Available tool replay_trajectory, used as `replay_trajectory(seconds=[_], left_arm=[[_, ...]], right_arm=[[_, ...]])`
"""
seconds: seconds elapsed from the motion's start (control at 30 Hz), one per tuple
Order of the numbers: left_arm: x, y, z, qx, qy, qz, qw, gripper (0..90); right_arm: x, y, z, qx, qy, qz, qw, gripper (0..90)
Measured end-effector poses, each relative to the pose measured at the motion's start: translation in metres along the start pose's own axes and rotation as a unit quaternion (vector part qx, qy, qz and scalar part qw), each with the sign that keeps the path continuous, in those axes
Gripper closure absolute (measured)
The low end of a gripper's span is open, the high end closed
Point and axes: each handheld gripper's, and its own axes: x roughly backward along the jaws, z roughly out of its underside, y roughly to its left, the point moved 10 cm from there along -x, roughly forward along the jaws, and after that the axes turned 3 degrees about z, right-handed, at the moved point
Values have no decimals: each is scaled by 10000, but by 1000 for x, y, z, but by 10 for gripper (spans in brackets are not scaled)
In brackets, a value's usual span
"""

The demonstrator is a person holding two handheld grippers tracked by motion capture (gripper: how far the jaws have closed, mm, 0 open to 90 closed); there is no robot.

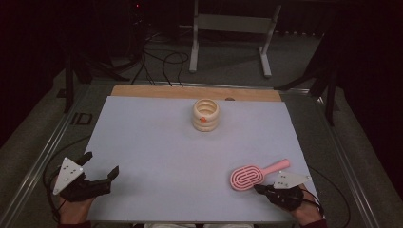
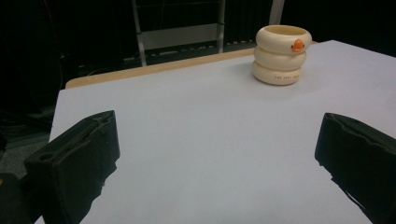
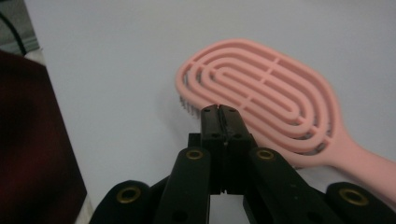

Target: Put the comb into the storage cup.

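Left hand-held gripper (image 1: 100,169): jaws wide apart, empty, near bench (image 1: 157,142) corner | right hand-held gripper (image 3: 219,112): jaws together on nothing, tips just beside pink hairbrush (image 1: 252,175), perhaps touching | cream ringed cup (image 1: 206,115): far centre, well apart | risk: closed tips may nudge the brush aside; its flat, low head offers little purchase.

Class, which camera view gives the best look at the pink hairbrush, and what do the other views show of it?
The right gripper view: the pink hairbrush sits close up, its looping slotted head and some bristles clear, just beyond the shut right hand-held gripper. The high view shows the brush whole but small, handle included. The left gripper view faces the cream ringed cup instead.
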Motion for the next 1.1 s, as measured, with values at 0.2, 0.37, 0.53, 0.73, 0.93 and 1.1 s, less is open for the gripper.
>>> replay_trajectory(seconds=[0.2, 0.37, 0.53, 0.73, 0.93, 1.1], left_arm=[[-2, -2, 1, -14, 27, 26, 10000, 5], [-2, -2, 1, -20, 39, 30, 10000, 5], [-2, -2, 1, -6, 41, 38, 10000, 5], [-5, -5, 1, -19, 47, 61, 10000, 5], [-6, -8, 1, -39, 71, 93, 9999, 5], [-7, -8, 2, -61, 92, 95, 9999, 5]], right_arm=[[-9, 7, 3, 147, 196, -118, 9996, 900], [-16, 10, 5, 271, 369, -145, 9988, 900], [-19, 11, 1, 311, 373, -133, 9987, 900], [-25, 10, -3, 351, 451, -112, 9983, 900], [-33, 5, -7, 389, 493, -60, 9980, 900], [-34, -2, -6, 335, 531, 27, 9980, 900]])
